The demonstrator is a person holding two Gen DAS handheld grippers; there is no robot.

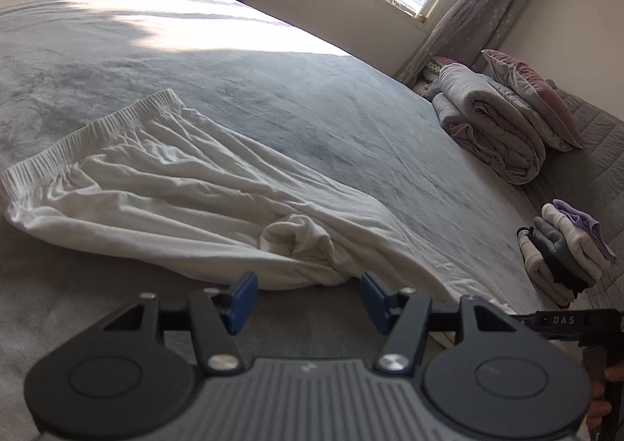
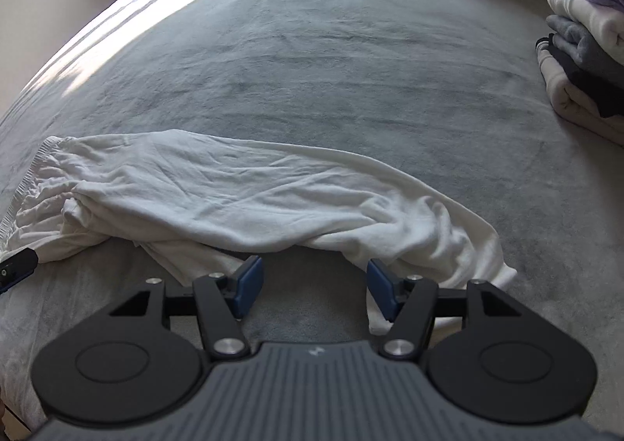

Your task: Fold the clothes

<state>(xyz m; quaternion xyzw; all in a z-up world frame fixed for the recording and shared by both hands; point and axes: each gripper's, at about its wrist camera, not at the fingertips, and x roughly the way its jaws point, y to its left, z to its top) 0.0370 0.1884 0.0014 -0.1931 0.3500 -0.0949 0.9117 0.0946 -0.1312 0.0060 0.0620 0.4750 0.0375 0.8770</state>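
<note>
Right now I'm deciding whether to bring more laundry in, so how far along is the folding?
Done: a stack of folded clothes sits at the bed's edge. In hand: nothing yet; the left gripper and right gripper are both open beside the white pants, gripping nothing. Left: the pants lie wrinkled and unfolded on the grey bedspread, so that fold has yet to start.

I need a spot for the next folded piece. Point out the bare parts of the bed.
Free: the wide grey bed beyond the white pants, up to the sunlit far edge. Also the strip between the pants and the clothes stack. Crowded: the right side, with the stack and the rolled duvet.
</note>
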